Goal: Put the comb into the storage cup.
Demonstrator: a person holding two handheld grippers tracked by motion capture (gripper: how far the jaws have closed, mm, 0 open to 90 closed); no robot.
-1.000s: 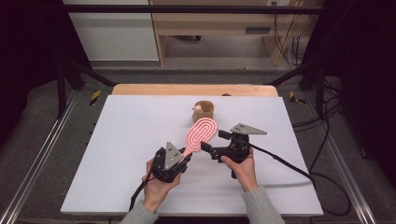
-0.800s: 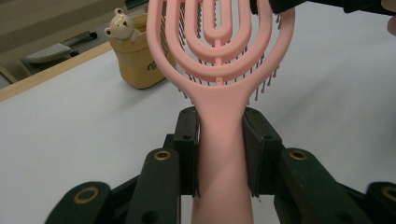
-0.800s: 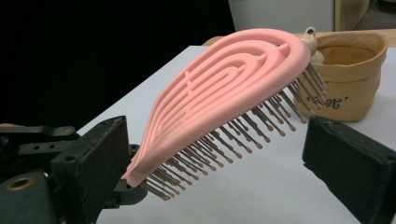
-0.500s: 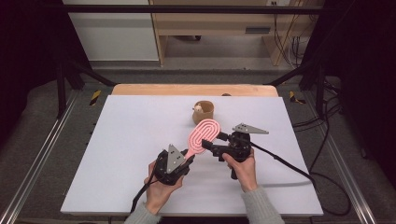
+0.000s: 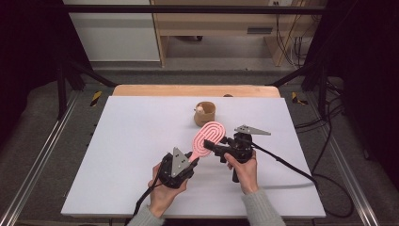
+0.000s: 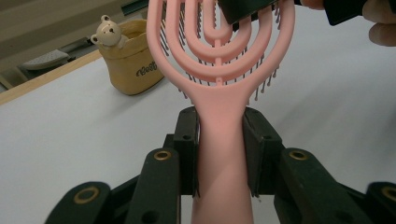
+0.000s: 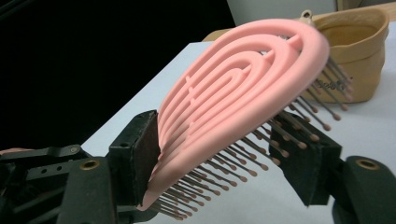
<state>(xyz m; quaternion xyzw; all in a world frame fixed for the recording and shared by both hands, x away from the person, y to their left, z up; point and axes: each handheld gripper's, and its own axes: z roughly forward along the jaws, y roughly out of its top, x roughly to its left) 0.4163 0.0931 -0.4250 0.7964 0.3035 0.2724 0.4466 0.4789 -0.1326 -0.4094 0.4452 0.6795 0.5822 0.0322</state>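
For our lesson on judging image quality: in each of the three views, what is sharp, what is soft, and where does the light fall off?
High view: the white table is evenly lit, the surroundings fall into dark. Left gripper view: the pink plastic vented hairbrush is crisp at its handle, while the tan bear-trimmed cup is slightly soft. Right gripper view: brush bristles sharp, cup blurred, left background black.

One marking shows: a short dark word in rounded script on the side of the tan cup, the cup with the little bear figure on its rim, standing near the far edge of the white table. The letters are too blurred to read with certainty (something like "goofy", perhaps). No other text, number or label is legible.
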